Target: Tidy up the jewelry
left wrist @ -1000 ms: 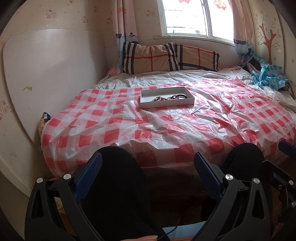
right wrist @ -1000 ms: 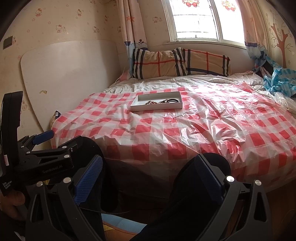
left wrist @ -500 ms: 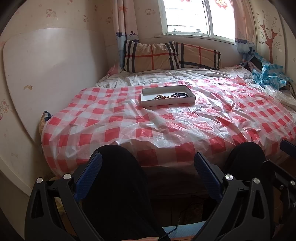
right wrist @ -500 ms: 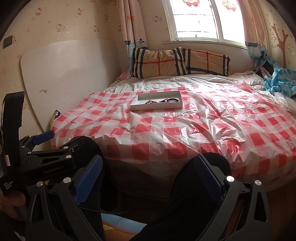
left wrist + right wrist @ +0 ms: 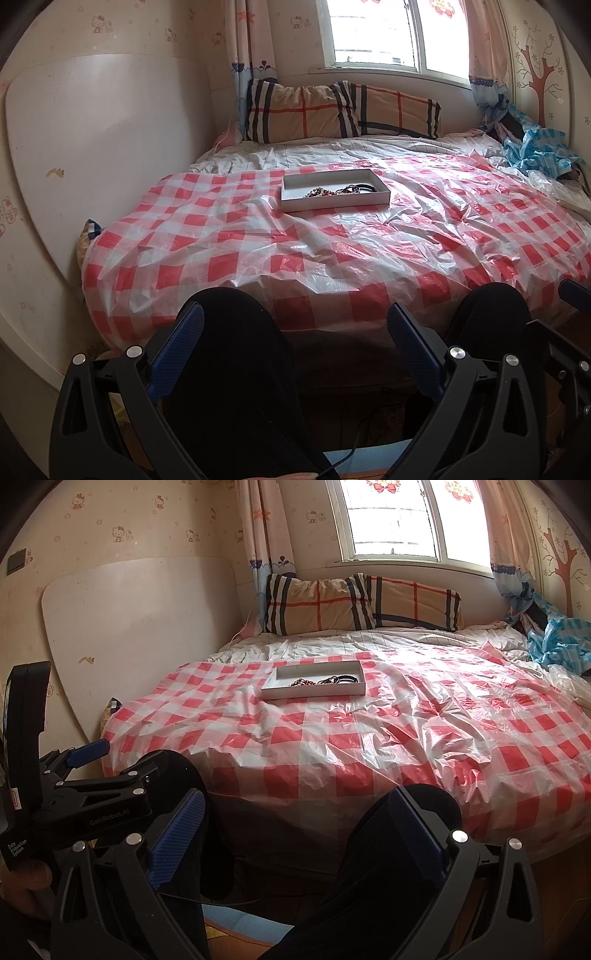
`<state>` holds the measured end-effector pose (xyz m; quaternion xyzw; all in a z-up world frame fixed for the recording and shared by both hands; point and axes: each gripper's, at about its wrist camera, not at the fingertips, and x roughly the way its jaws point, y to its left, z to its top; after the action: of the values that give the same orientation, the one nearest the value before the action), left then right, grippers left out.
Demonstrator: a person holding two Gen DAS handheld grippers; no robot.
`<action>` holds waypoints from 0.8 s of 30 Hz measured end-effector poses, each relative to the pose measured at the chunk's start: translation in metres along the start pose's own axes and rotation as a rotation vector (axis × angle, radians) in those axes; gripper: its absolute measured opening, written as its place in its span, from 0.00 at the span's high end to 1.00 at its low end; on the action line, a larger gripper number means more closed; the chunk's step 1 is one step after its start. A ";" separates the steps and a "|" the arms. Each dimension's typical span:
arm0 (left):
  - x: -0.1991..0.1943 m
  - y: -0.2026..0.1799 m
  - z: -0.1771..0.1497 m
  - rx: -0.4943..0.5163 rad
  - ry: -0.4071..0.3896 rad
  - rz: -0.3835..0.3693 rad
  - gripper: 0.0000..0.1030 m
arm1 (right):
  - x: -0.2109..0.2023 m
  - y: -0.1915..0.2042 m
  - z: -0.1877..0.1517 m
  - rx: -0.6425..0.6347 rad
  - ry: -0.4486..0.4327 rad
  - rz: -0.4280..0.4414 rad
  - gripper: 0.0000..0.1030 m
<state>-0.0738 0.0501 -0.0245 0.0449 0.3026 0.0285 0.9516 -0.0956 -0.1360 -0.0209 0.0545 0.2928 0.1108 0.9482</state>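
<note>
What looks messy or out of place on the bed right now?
In the white tray, the beaded piece and the dark bands lie bunched in one tangle, not laid apart. The checked plastic sheet under it is badly wrinkled, and crumpled blue cloth sits heaped at the bed's far right corner.

Both grippers are built from black plastic frames with triangular cut-outs and silver screws. The fingers (image 5: 177,350) are faced with blue textured pads. White lettering is printed on the left gripper (image 5: 88,775). Black trousers (image 5: 236,369) are worn.
</note>
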 end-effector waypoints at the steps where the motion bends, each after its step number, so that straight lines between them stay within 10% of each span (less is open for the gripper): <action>1: 0.000 0.000 0.000 0.000 0.000 -0.001 0.07 | 0.000 0.000 0.000 0.000 0.000 0.000 0.07; 24: -0.005 -0.008 -0.004 -0.006 -0.007 -0.024 0.07 | 0.002 0.000 -0.003 -0.006 0.002 0.000 0.07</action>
<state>-0.0800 0.0420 -0.0263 0.0382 0.2997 0.0179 0.9531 -0.0955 -0.1352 -0.0243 0.0514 0.2937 0.1115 0.9480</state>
